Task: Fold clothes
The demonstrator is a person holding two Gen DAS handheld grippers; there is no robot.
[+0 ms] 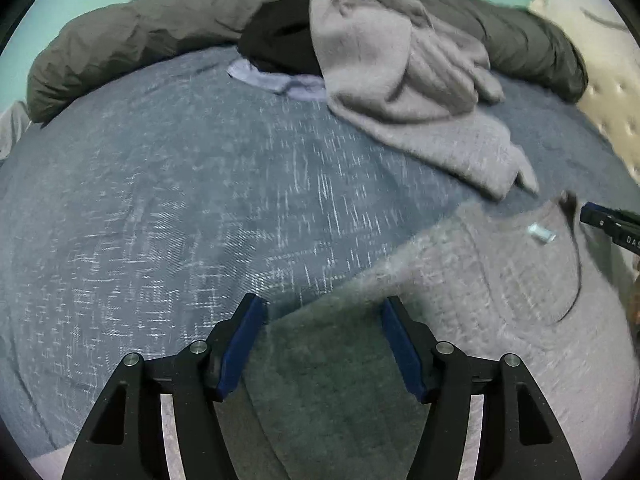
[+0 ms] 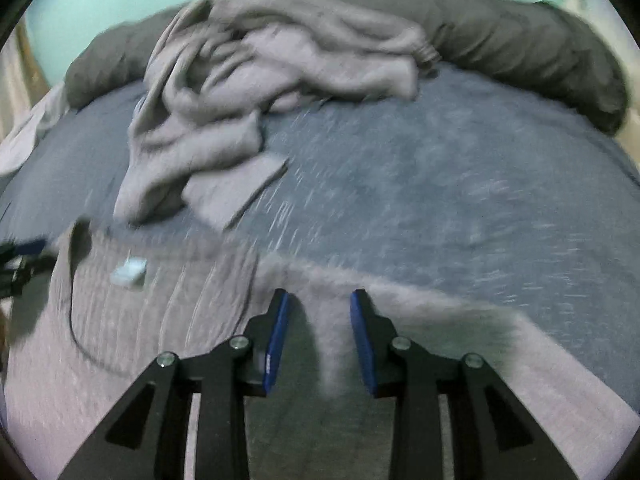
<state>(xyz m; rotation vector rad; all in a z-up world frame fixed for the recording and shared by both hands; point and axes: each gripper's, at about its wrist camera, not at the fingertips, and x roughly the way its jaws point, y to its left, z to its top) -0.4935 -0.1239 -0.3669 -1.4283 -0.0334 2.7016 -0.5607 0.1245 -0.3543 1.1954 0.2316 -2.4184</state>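
A: Nearest first. What is each gripper doing?

B: The left gripper stands released, jaws wide apart over the grey sweater, nothing pinched. The right gripper is also released, jaws parted a little; a ridge of the sweater's fuzzy edge stands in the gap, but the pads look clear of it.

A: And the sweater itself?

B: It lies spread on the blue bedspread right below both grippers, neckline and white label at about two o'clock in the left view, ten o'clock in the right. I judge it laid out, with no finished fold that I can make out.

A: Farther back?

B: A crumpled grey garment sits unfolded toward twelve o'clock, with a black garment and something pale blue beside it, against a rolled dark duvet.

A: So how far along?

B: Early, I'd say: one piece flattened, the heap untouched.
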